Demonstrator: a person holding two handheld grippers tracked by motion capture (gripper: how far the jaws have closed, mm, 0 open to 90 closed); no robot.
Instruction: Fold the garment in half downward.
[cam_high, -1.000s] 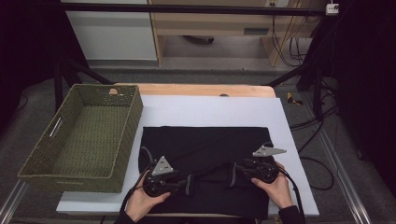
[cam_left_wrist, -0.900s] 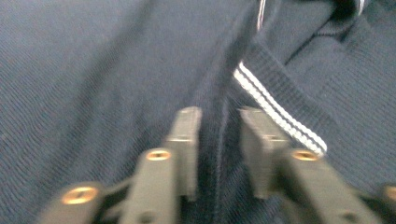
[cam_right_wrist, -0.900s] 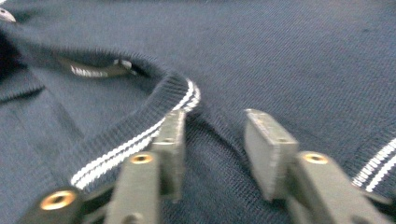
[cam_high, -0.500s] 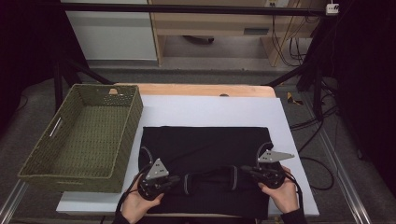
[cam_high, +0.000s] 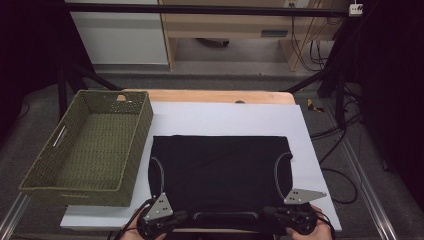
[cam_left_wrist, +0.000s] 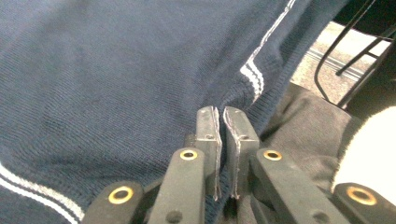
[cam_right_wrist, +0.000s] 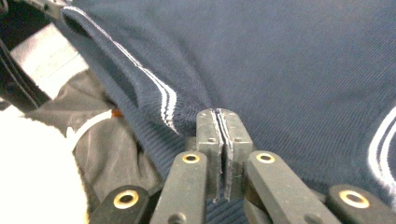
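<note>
While both hand-held grippers sit at the near edge of the table, the dark navy knitted garment with white piping stripes (cam_high: 220, 167) lies flat on the white table top (cam_high: 225, 117), spread out toward twelve o'clock from both of them. Its long axis runs from nine to three, parallel to the table's near edge, and that near edge of cloth is what the two tools have hold of.

In the high view the left gripper (cam_high: 176, 218) sits at about seven o'clock of the garment's middle and the right gripper (cam_high: 272, 214) at about five o'clock, so each hand is nearest its own corner and neither has to cross over. In the left gripper view the left gripper's jaws are drawn nearly together with the ribbed knit pinched between the pads, a white double stripe just at one o'clock of them. The right gripper view gives the mirror of this: jaws pressed close on the knit, a striped fold running off toward eleven o'clock.

Well apart at nine to ten o'clock of the garment stands the green woven rectangular basket (cam_high: 131, 150), its near right wall just beside the cloth's left edge. My judgement is that the coming move is a fold: with both near corners gripped, the free cloth lies ahead, so the lift must carry that edge toward twelve o'clock, both hands level and together to keep the fold line square.
</note>
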